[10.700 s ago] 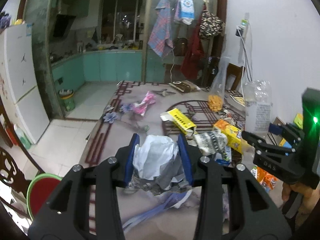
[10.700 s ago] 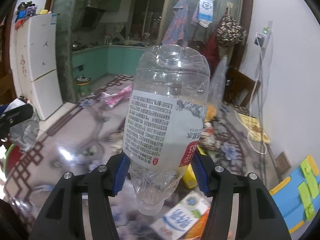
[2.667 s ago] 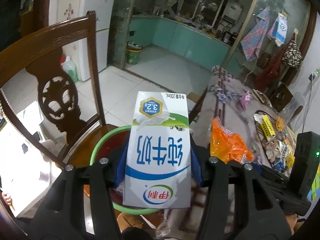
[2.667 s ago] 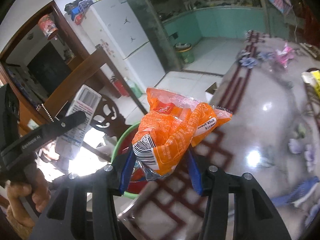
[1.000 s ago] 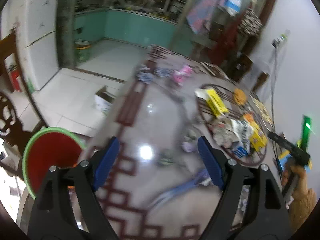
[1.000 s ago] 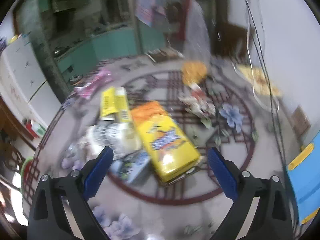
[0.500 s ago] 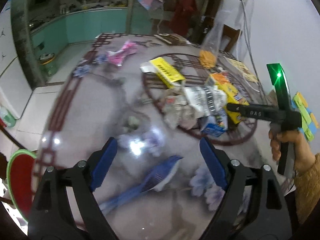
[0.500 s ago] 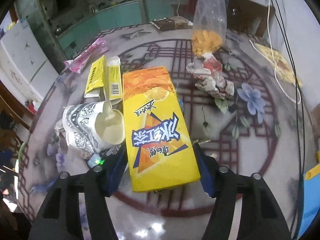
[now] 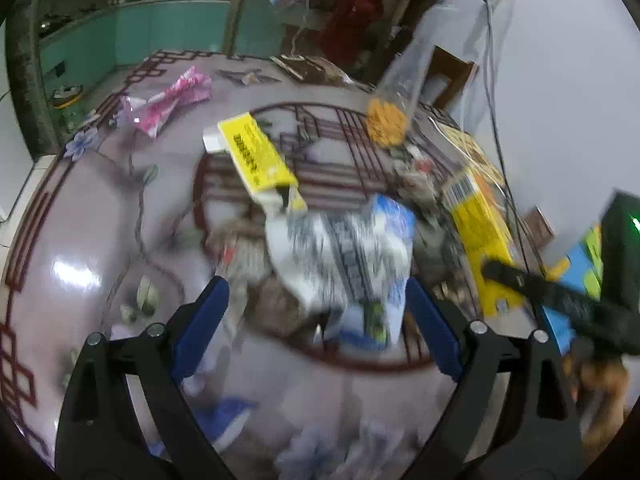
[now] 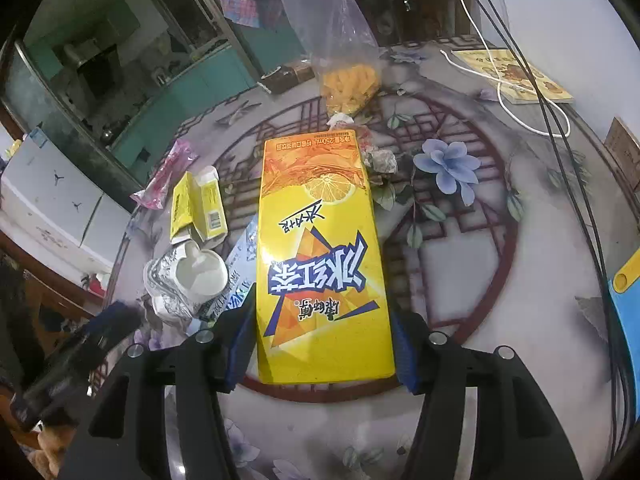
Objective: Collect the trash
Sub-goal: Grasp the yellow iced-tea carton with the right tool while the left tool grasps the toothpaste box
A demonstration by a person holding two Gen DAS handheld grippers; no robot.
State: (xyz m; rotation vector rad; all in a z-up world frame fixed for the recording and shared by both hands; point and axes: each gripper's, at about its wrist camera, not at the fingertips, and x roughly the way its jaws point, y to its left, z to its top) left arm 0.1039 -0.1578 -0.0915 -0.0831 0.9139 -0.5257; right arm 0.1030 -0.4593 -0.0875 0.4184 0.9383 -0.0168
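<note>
My right gripper (image 10: 322,350) has its blue pads on both sides of a yellow iced-tea carton (image 10: 320,256) lying on the table; the jaws look closed onto it. The carton also shows in the left wrist view (image 9: 480,236), with the right gripper (image 9: 500,276) over it. My left gripper (image 9: 316,320) is open and empty, its pads wide on either side of a crumpled black-and-white paper cup (image 9: 336,256) resting on a blue wrapper (image 9: 388,292). The cup also shows in the right wrist view (image 10: 188,276).
On the patterned table (image 10: 460,280) lie a flattened yellow box (image 9: 256,156), a pink wrapper (image 9: 168,100), a clear bag of orange snacks (image 10: 344,76), crumpled paper (image 10: 380,158), a booklet (image 10: 516,76) and cables (image 10: 520,112). A blue-green item (image 9: 580,280) lies at the right edge.
My left gripper has moved in close over the paper cup, still open. My right gripper has settled lower around the yellow carton and its pads have closed against it.
</note>
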